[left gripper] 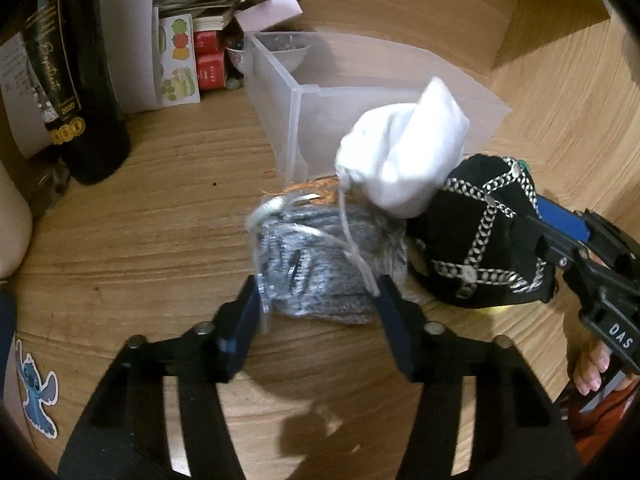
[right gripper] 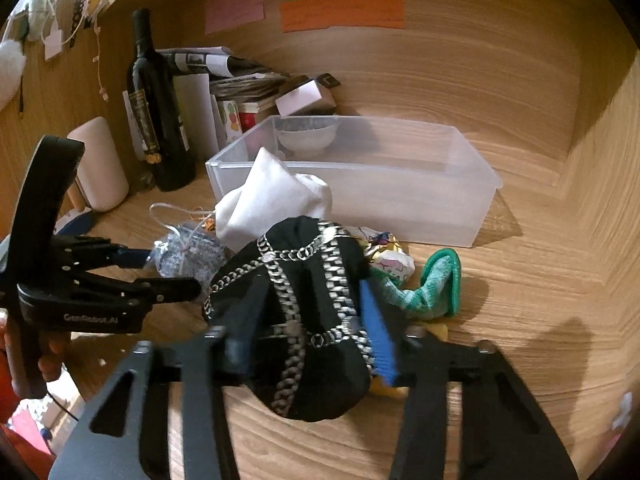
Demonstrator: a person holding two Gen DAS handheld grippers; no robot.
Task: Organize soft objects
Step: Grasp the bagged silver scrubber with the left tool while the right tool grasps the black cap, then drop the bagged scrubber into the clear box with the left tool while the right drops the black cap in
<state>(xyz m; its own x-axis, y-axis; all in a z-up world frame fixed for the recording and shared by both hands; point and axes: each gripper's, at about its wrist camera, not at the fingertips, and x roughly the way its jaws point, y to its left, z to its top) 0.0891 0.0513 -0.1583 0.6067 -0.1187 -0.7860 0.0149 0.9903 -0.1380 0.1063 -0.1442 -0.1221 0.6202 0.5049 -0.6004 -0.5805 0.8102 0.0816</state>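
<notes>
On the wooden surface lies a grey knitted bundle point(left gripper: 320, 256) in clear wrap, and my left gripper point(left gripper: 318, 304) is shut on it, a pad pressing each side. Leaning on the bundle is a white cloth bag point(left gripper: 400, 152). To the right sits a black pouch with a silver chain pattern point(right gripper: 304, 280); my right gripper point(right gripper: 308, 332) is shut on it, the blue pad against its right side. Behind the pouch lie a green cloth point(right gripper: 436, 284) and a small patterned piece point(right gripper: 388, 256). A clear plastic bin point(right gripper: 400, 200) stands just beyond the pile.
A dark wine bottle point(right gripper: 156, 120), stacked papers and boxes point(right gripper: 240, 76), a white bowl point(right gripper: 308, 136) and a pale cylinder point(right gripper: 100, 164) crowd the back left. Wooden walls close the back and right. Bare wood shows right of the bin.
</notes>
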